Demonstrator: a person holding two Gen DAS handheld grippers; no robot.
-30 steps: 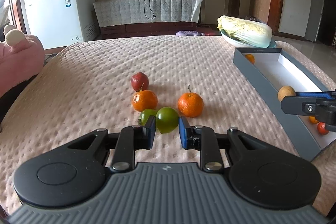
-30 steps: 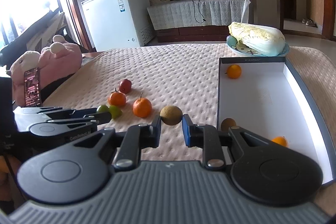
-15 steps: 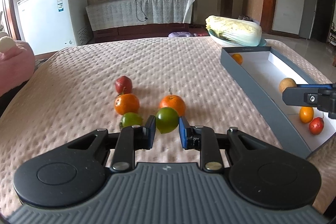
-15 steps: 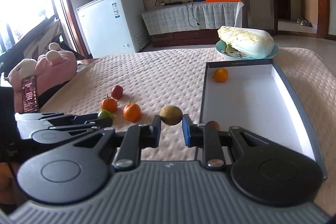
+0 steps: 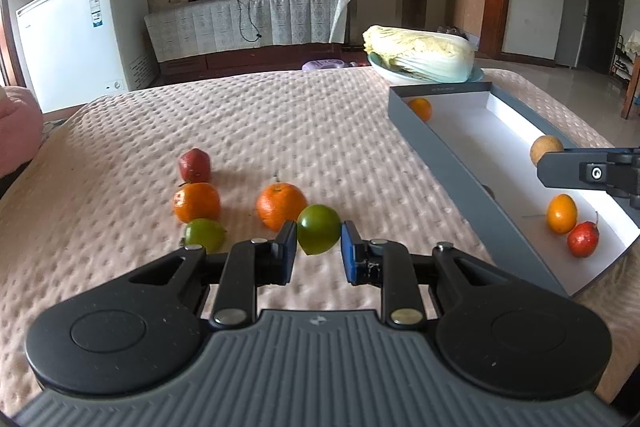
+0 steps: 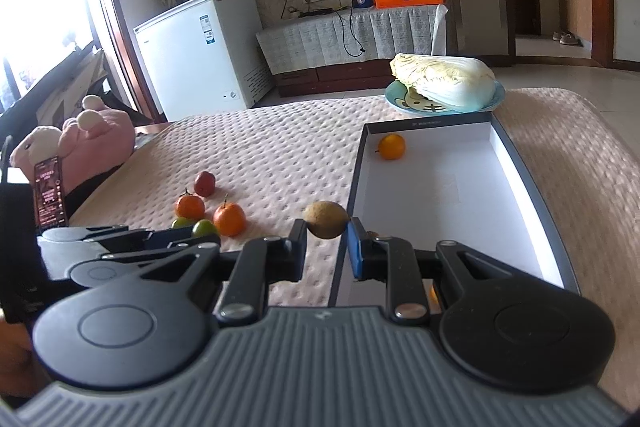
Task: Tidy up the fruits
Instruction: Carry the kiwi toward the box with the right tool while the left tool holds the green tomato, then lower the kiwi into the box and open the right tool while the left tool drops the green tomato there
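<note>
The left tongs [image 5: 319, 247] grip a round green fruit [image 5: 318, 229] left of the long grey white-lined cardboard box [image 5: 448, 163], above the beige dimpled table cover [image 5: 280, 123]. The right tongs [image 6: 327, 245] clamp a brown oval fruit [image 6: 325, 225] at the box's near left wall.

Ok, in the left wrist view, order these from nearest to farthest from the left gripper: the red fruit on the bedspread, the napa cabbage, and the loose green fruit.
1. Loose green fruit, just left of the left gripper fingers.
2. Red fruit, farther up on the left, beyond an orange.
3. Napa cabbage, on its plate at the far right edge of the bedspread.
</note>
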